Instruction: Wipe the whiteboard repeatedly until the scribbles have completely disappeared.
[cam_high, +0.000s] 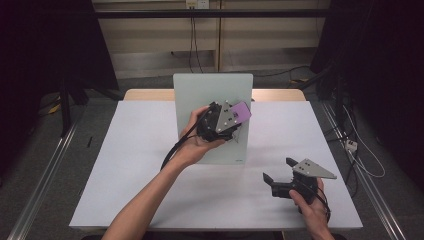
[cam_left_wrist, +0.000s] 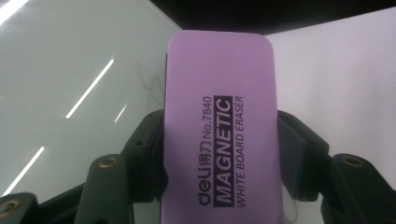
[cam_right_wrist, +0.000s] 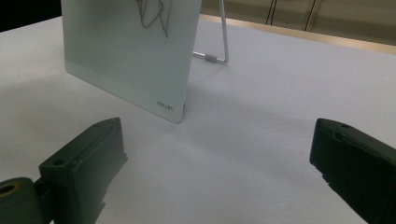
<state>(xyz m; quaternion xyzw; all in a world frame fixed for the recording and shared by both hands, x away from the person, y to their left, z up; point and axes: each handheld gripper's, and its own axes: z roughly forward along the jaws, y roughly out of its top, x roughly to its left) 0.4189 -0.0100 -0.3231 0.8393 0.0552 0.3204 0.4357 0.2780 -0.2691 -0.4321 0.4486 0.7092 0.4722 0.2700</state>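
Purple eraser (cam_high: 242, 112) sits clamped in your left gripper (cam_high: 235, 116) at the board's (cam_high: 200, 90) upper right corner, while your right gripper (cam_high: 278, 170) rests wide and empty on the surface (cam_high: 140, 165). Left gripper view: both jaws press the eraser's (cam_left_wrist: 222, 126) sides against the glass. Right gripper view: scribbles (cam_right_wrist: 150, 13) remain near the top, so you're likely mid-wipe; next, sweep across them keeping contact.

White table (cam_high: 150, 165), dark curtains (cam_high: 45, 45), cables (cam_high: 192, 35)
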